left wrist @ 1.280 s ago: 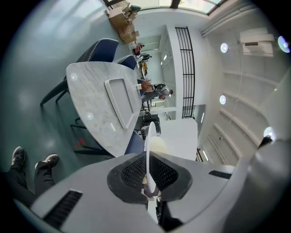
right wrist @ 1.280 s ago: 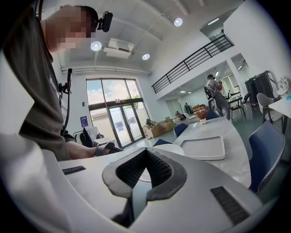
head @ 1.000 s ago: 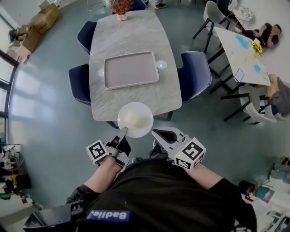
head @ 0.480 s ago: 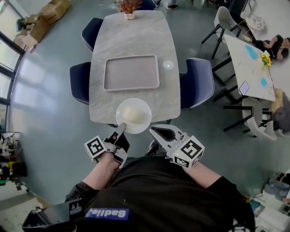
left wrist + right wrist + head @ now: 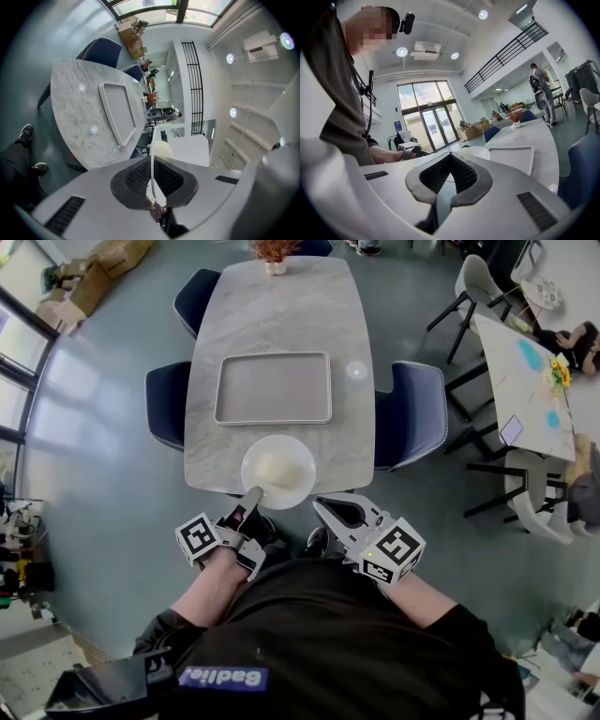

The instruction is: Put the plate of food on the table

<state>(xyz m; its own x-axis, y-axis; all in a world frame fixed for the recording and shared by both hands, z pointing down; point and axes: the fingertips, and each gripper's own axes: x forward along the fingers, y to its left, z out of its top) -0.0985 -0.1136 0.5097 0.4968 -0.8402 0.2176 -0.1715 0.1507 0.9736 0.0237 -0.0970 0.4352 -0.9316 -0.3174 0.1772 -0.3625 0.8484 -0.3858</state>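
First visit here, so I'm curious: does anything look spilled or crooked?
Nothing spilled. The plate, pinched at its rim by the left gripper, juts past the near edge of the table; the food sits heaped mid-plate.

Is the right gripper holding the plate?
No, the right gripper is empty, its fingers apart; the left gripper grips the plate by its rim.

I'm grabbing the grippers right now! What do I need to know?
Left gripper: fingers shut on the near rim of the plate of food.
Right gripper: open, empty, beside the plate.
The plate is over the near end of the table, partly past its edge; the tray lies beyond.
Done: plate brought to the table.
Left: set it fully on, let go.
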